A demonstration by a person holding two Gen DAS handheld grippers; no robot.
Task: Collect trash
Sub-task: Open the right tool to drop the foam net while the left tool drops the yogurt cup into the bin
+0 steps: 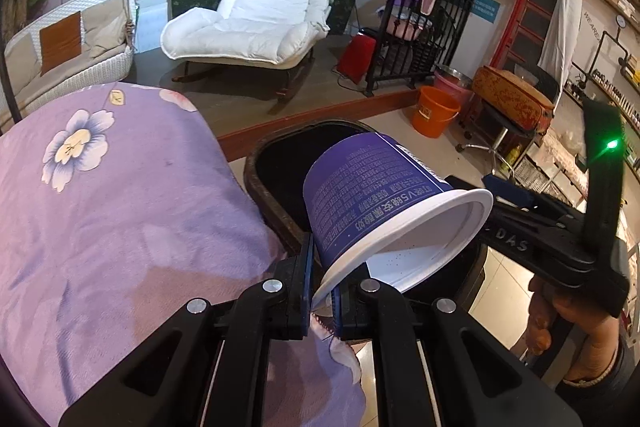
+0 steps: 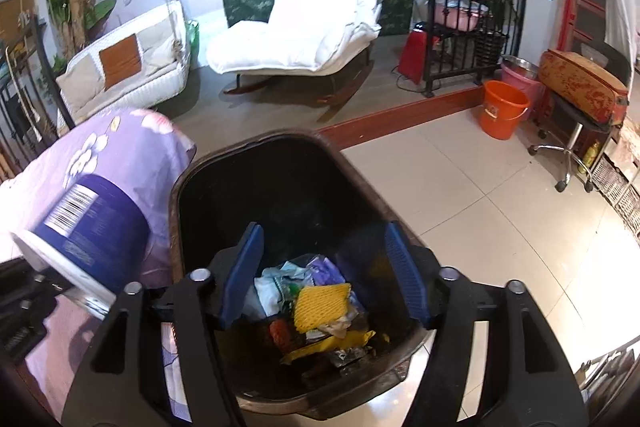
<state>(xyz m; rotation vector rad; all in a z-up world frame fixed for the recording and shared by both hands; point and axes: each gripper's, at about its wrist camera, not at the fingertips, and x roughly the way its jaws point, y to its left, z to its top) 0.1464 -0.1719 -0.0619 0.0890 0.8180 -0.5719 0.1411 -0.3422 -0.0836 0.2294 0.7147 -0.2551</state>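
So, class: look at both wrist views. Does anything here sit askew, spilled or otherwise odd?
Only the purple cup. The left gripper pinches it by its white rim, so it hangs tilted, mouth towards the camera, near the trash bin. Nothing looks spilled on the tiles; the rubbish lies inside the bin, below the open right gripper.

Black tool (image 2: 322, 275) arms – blue ribbed pads (image 2: 404, 273) (silver screws) – dark sleeve (image 1: 612, 367).

The trash bin (image 2: 256, 195) stands on the floor just right of the bed (image 2: 132, 147). The yogurt cup (image 1: 384, 203) hangs tilted at its near-left rim. Wrappers (image 2: 320, 303) lie in the bin. The bucket (image 2: 504, 109) stands far right.
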